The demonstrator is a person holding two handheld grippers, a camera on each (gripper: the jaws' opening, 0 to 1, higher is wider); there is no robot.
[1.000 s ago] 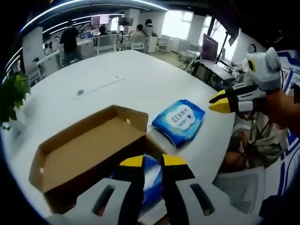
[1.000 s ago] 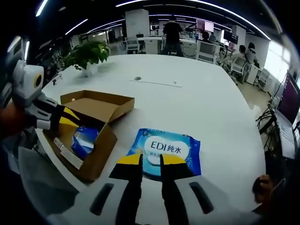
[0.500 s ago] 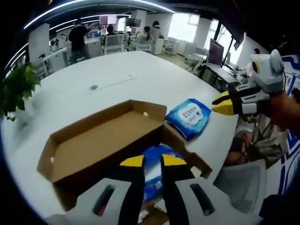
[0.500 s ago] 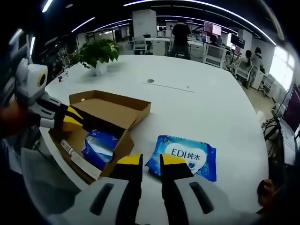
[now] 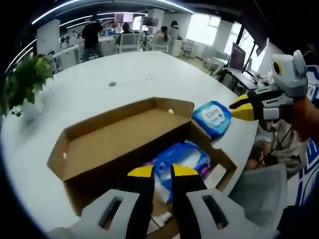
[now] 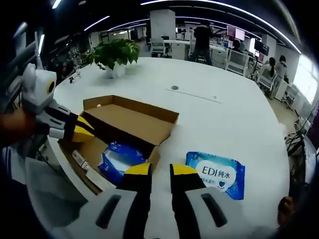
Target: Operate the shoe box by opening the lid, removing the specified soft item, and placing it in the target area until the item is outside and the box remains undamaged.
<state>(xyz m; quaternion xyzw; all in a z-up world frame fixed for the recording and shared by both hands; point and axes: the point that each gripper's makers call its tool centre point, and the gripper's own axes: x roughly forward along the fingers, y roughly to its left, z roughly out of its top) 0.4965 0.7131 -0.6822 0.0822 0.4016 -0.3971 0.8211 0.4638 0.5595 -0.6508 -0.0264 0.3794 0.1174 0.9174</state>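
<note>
One cardboard shoe box (image 5: 124,149) (image 6: 124,129) is seen on the white surface (image 5: 99,89) (image 6: 224,114), its lid (image 5: 119,134) (image 6: 132,117) thrown back and standing open. Two blue soft packs are counted. One blue pack (image 5: 179,159) (image 6: 122,157) lies inside the box, alongside some pale items that cannot be made out clearly. The second, a blue wipes pack (image 5: 212,118) (image 6: 217,174) with a white label, lies flat on the surface outside the box, just beside its end and not touching it in the right gripper view.

Two hand-held grippers are counted. The left hand-held gripper (image 5: 162,172) (image 6: 82,132) is poised over the box interior, its yellow-tipped jaws set close with a narrow gap and nothing between them. The right hand-held gripper (image 6: 159,170) (image 5: 244,108) is held above the surface between box and wipes pack, jaws likewise nearly together and empty.

The box sits near the surface's near edge, and the wipes pack lies near that edge too. Beyond both, a wide stretch of bare white surface is open. One potted plant (image 5: 25,82) (image 6: 114,55) stands at the far side.
</note>
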